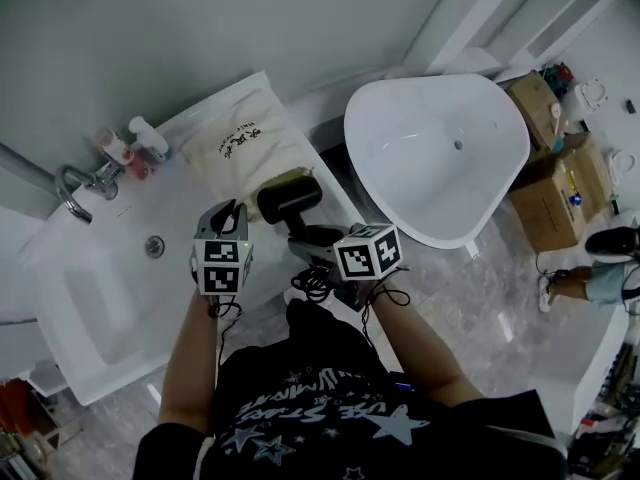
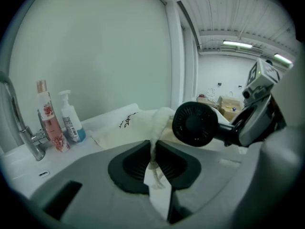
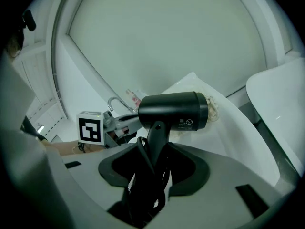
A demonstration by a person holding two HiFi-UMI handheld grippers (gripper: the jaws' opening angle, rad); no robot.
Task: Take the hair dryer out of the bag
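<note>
A cream drawstring bag [image 1: 250, 148] lies on the white counter [image 1: 190, 203] beside the sink. My left gripper [image 2: 153, 163] is shut on a pinch of the bag's cloth at its mouth [image 2: 159, 120]. The black hair dryer [image 3: 174, 109] is outside the bag, held upright just in front of the bag's mouth [image 1: 290, 200]. My right gripper [image 3: 155, 163] is shut on the dryer's handle, with the bundled black cord [image 3: 145, 185] caught between its jaws too. In the left gripper view the dryer's rear grille [image 2: 194, 124] faces me, right of the bag.
A sink basin [image 1: 90, 288] with a chrome faucet [image 1: 85, 183] sits left of the bag. Two bottles [image 1: 135, 148] stand at the wall behind it. A white bathtub [image 1: 440, 158] lies to the right, and cardboard boxes [image 1: 550, 168] beyond it. Someone's foot [image 1: 610, 243] shows at the right edge.
</note>
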